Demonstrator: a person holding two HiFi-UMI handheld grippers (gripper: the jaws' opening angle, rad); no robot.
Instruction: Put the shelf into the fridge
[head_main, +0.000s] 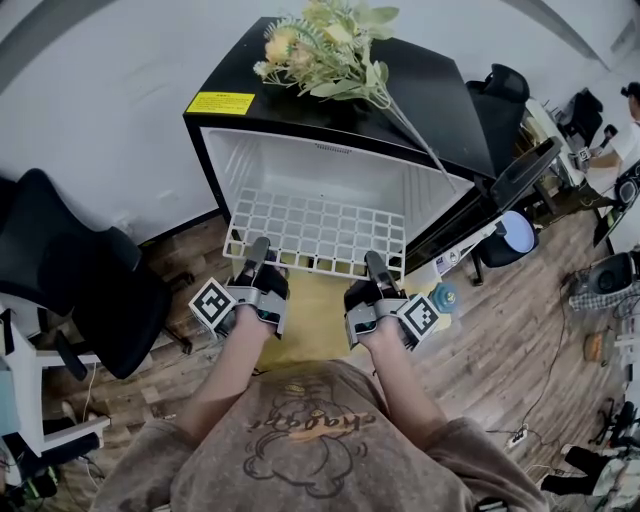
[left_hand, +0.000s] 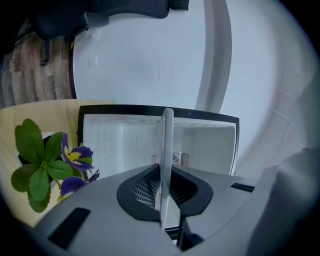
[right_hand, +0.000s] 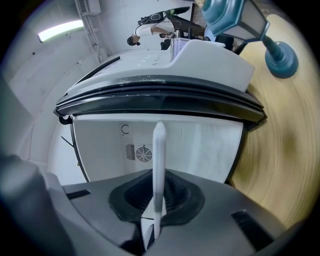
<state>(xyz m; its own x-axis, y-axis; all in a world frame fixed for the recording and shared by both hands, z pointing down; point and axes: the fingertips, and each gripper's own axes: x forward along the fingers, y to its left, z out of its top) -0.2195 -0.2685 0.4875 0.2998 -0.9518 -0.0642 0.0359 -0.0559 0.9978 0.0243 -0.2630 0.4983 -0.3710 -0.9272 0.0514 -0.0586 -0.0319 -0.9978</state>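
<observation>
A bouquet of pale flowers is laid on the black top of the fridge, near a yellow label. The fridge door is swung open to the right. A blue lantern-like ornament is seen by the door's lower edge, though what it is cannot be told for certain. A purple flower with green leaves is shown at the left of the left gripper view. A black chair is placed left of the fridge.

The shelf is a white grid of square cells with a raised front lip. It is held level, its far part inside the fridge's white cavity and its near edge projecting from the opening. The left gripper is closed on the left of that near edge, and the right gripper on its right. In each gripper view the edge is seen as a thin white strip pinched between dark pads.

A yellow mat is spread on the wood-plank floor before the fridge. A white wall is behind it, and a person is seen at far right.
</observation>
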